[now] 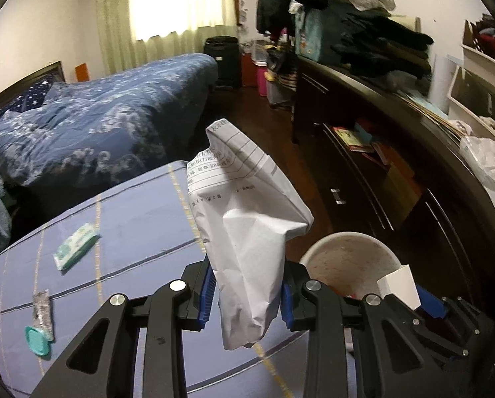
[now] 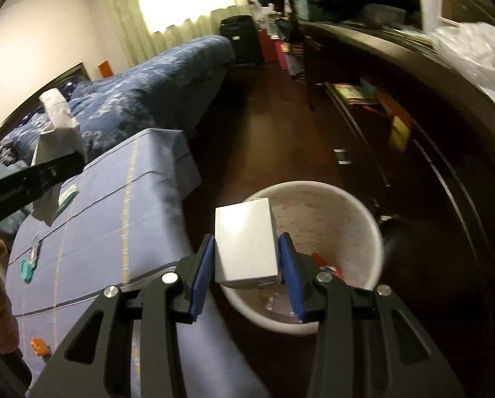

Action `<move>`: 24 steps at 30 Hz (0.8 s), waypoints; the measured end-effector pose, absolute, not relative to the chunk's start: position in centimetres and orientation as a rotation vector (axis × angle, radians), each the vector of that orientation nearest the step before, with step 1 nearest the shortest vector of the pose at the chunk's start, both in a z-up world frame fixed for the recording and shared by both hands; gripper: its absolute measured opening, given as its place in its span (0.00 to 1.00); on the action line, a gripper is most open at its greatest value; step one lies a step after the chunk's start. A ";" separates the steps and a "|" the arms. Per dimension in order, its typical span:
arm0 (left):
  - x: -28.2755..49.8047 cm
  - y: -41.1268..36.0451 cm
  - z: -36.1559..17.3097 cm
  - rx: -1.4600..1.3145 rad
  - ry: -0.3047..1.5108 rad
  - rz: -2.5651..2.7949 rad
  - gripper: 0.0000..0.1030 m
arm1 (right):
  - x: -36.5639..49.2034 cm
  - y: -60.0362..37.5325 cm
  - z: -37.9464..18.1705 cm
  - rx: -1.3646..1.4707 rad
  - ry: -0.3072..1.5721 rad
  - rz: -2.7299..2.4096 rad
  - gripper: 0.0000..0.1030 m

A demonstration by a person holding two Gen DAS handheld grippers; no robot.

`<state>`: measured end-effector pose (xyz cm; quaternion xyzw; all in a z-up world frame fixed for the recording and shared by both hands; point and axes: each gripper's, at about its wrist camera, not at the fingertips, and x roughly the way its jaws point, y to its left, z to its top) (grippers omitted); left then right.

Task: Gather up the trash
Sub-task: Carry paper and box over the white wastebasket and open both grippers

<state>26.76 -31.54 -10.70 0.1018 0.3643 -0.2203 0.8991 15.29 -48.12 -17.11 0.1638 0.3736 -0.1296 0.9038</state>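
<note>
On the far left of the blue mattress (image 1: 131, 219), I see a teal cap (image 1: 37, 341) near the left edge with a crumpled silver wrapper (image 1: 43, 310) touching it, and a green-and-white tissue pack (image 1: 75, 249) farther up. My left tool (image 1: 245, 293) pinches a crumpled printed paper (image 1: 244, 219) between its blue pads (image 1: 206, 293), holding it upright above the mattress's right edge. To its right, on the dark wooden floor (image 2: 280, 126) just beside the mattress, stands the white trash bin (image 2: 357, 205) with some scraps inside. My right tool (image 2: 245, 267) grips a small white box (image 2: 245, 243) over the bin's near rim. A dark cabinet (image 1: 396, 179) runs along the right.
</note>
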 end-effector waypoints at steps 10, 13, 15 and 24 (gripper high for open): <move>27.1 -38.2 -13.2 0.233 0.836 -0.609 0.31 | 14.7 -52.4 -18.8 0.360 0.799 -0.385 0.39; 27.3 -40.0 -14.5 0.249 0.873 -0.632 0.31 | 15.1 -53.0 -19.6 0.348 0.820 -0.411 0.39; 27.5 -40.9 -15.2 0.253 0.895 -0.642 0.31 | 15.4 -53.4 -20.1 0.341 0.828 -0.425 0.39; 29.0 -42.3 -17.0 0.236 0.942 -0.647 0.50 | 16.9 -53.7 -20.8 0.280 0.840 -0.449 0.48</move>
